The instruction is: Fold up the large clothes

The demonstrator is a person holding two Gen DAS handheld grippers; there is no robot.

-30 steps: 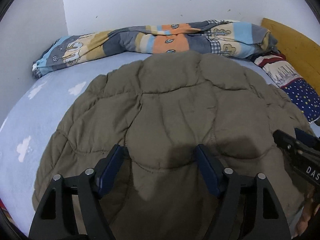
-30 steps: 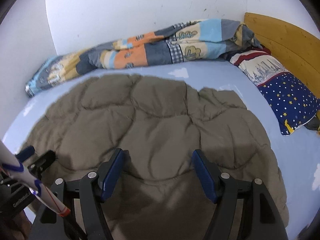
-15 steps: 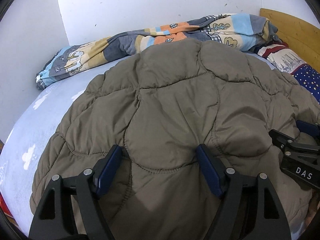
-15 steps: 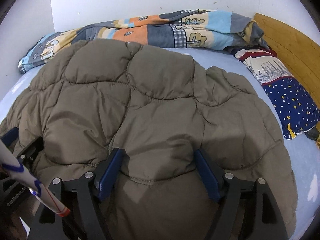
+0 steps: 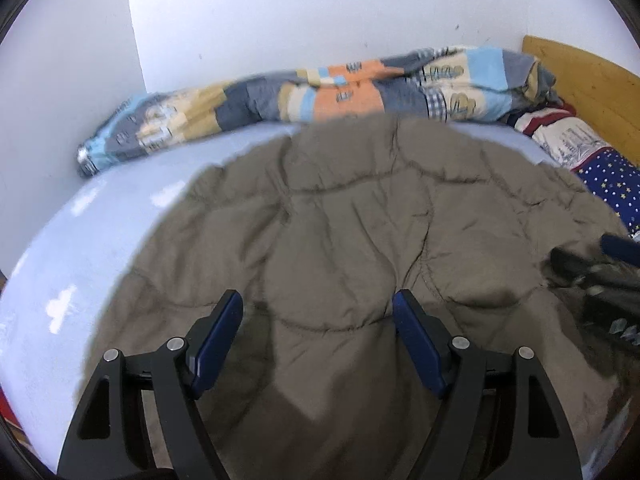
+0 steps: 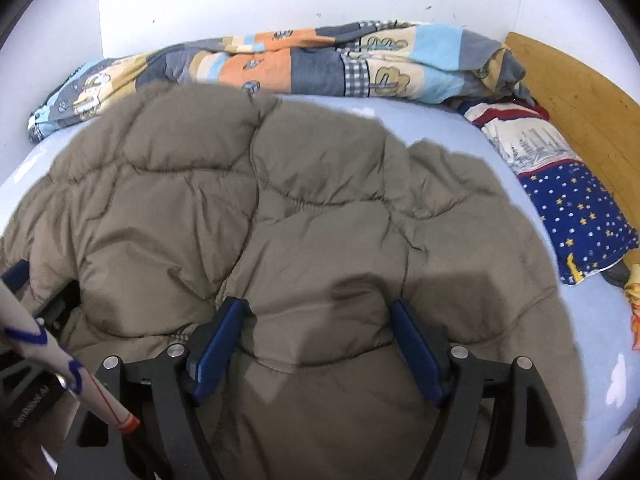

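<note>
Our left claw [image 5: 318, 340] and our right claw [image 6: 316, 344] each squeeze a thick fold at the near edge of the one big brown puffy coat [image 5: 360, 220]. The right claw's jaws have just been opening a bit, with coat between them. The coat lies spread on one light blue bed [image 5: 80, 260]. Far off lie one patchwork blanket [image 6: 320, 60] and, at the right, one starry pillow [image 6: 576, 216]. At the left, writing on a black part is too blurry to read.

Black gripper [image 5: 318, 310], blue pads [image 5: 218, 338]
</note>
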